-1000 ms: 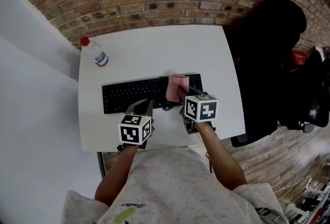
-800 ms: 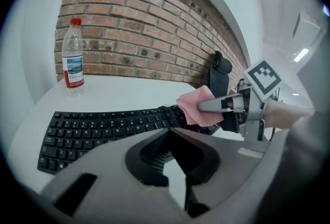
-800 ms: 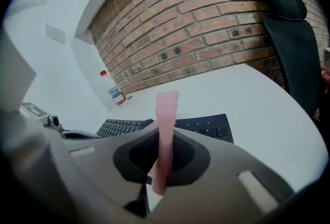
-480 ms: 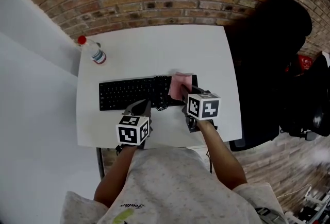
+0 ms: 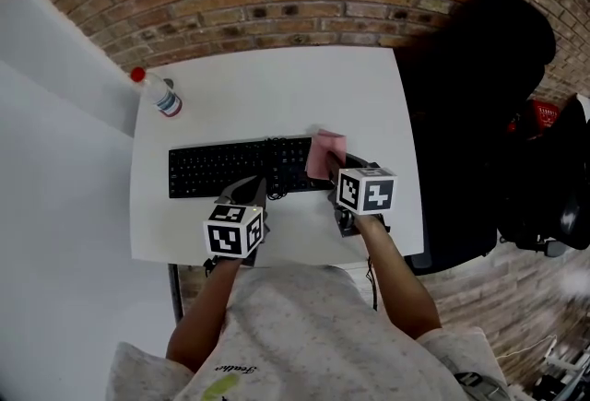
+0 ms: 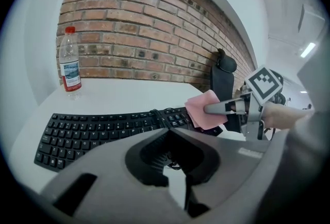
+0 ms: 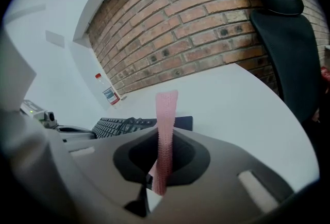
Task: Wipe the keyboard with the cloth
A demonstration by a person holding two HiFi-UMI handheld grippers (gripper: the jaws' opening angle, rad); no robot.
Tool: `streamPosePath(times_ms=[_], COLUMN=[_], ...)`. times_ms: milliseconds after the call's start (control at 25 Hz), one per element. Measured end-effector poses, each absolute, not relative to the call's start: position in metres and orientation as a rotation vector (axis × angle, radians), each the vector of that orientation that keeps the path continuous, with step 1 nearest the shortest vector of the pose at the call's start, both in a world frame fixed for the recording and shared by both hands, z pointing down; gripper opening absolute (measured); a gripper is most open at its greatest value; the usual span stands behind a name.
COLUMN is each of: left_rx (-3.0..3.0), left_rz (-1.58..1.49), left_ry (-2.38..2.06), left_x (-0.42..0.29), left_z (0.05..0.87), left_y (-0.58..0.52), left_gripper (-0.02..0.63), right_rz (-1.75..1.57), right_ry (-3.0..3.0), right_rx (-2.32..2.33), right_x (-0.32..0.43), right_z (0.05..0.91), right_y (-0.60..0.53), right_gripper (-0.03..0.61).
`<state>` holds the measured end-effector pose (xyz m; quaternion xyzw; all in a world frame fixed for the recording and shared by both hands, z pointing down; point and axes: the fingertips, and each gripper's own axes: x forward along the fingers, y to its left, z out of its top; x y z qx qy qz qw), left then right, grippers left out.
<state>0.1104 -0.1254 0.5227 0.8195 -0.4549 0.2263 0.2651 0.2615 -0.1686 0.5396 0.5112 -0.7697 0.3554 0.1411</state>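
Note:
A black keyboard [image 5: 230,169] lies across the white table [image 5: 277,86]; the left gripper view also shows the keyboard [image 6: 98,130]. A pink cloth [image 5: 326,155] hangs over the keyboard's right end, pinched in my right gripper [image 5: 332,169], which is shut on it. In the right gripper view the cloth [image 7: 166,130] stands edge-on between the jaws. My left gripper [image 5: 252,190] sits at the keyboard's front edge near its middle, with its jaws together and nothing in them. The left gripper view shows the cloth [image 6: 204,109] to the right.
A clear water bottle [image 5: 159,93] with a red cap stands at the table's far left corner. A black office chair [image 5: 470,113] stands right of the table, and a brick wall runs behind it. A thin cable [image 5: 277,194] curls at the keyboard's front.
The right gripper has carried the cloth a little farther toward the keyboard's right end. The head view has shifted slightly. The left gripper stays in place.

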Motion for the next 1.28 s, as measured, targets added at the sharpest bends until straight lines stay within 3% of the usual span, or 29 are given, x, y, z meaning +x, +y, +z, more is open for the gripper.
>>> streamPosePath(times_ms=[680,1280], left_rx=[2.179,2.131], left_rz=[0.587,0.531], left_ry=[-1.222,-1.257], left_x=[0.117,0.038], left_z=[0.532,0.531], left_y=[-0.127,-0.120], left_gripper=[-0.008,-0.008], right_rz=[1.026,0.916], right_ry=[-2.194,-2.369], right_rx=[1.536,1.445], right_x=[0.299,0.208], right_z=[0.536,0.468], right_y=[-0.164,-0.163], right_gripper=[0.023,0.023])
